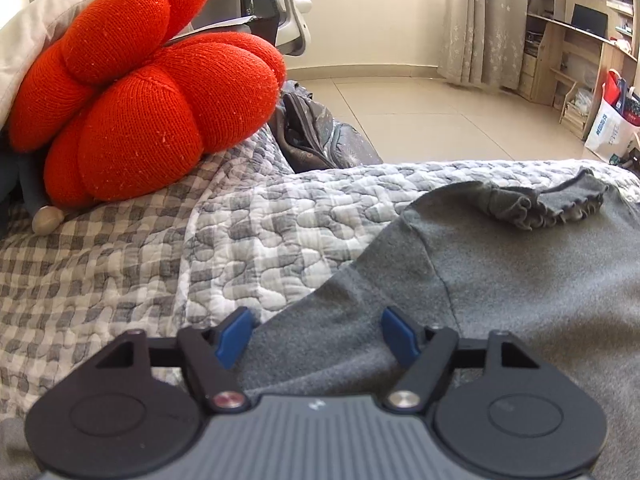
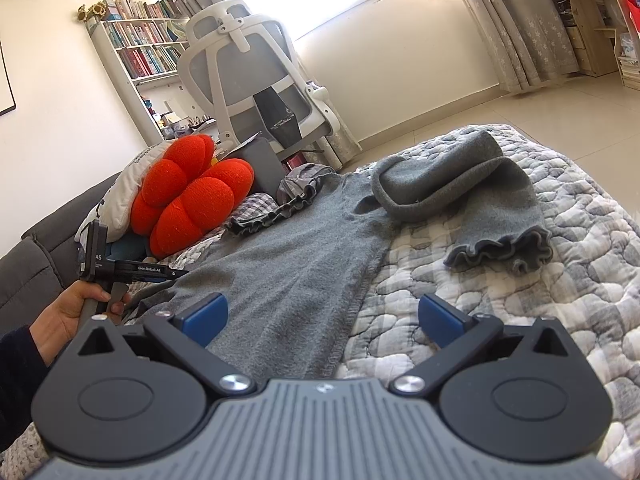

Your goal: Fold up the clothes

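On the quilted bedspread (image 2: 560, 248) a grey sweater (image 2: 296, 256) lies spread out, one sleeve (image 2: 492, 208) doubled back near the far corner with its frilled cuff beside the body. The left gripper (image 1: 316, 332) sits low over the other sleeve (image 1: 352, 312), blue pads apart with cloth between them but not pinched. The right gripper (image 2: 320, 316) hovers with its jaws wide apart, straddling the hem edge and holding nothing.

Judging from this, the main risk is a shallow bite: if the left pads close on only the top layer, the sleeve may slide out mid-fold or drag the body askew. The soft bedspread could also get caught along with the knit. An orange cushion (image 1: 132, 92) sits close on the left and might snag a swung sleeve.
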Demonstrator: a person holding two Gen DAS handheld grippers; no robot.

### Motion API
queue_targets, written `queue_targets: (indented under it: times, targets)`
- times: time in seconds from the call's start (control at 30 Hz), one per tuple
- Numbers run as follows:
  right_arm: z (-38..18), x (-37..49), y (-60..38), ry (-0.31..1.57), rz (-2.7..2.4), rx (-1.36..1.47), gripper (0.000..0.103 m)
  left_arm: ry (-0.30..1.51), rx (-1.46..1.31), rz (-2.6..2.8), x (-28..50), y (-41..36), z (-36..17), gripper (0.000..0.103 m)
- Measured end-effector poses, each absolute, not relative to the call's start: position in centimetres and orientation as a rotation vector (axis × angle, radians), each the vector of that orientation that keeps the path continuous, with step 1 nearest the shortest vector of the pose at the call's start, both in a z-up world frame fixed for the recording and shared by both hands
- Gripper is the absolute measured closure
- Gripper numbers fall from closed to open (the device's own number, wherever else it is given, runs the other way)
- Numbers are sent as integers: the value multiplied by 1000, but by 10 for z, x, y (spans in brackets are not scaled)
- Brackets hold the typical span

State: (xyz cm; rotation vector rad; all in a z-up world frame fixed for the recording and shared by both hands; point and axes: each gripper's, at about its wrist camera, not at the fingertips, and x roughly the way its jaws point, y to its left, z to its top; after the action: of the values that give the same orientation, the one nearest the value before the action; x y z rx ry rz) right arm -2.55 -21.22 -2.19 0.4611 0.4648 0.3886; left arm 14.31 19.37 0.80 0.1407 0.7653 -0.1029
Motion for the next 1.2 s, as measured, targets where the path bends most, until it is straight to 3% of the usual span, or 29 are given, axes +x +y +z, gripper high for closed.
queue_targets:
  times: [0.1, 0.2, 0.93, 1.2]
  targets:
    - [-22, -26, -212, 465, 388, 462, 0, 738, 197, -86, 137, 188, 8, 87]
    - [-22, -26, -212, 464, 386, 461, 0, 718, 175, -80, 134, 193, 9, 99]
    - [-23, -27, -215, 455, 389, 489, 0, 549, 170, 144, 120, 184, 34, 100]
    - [-25, -29, -218, 453, 391, 492, 0, 553, 126, 227, 129, 213, 44, 100]
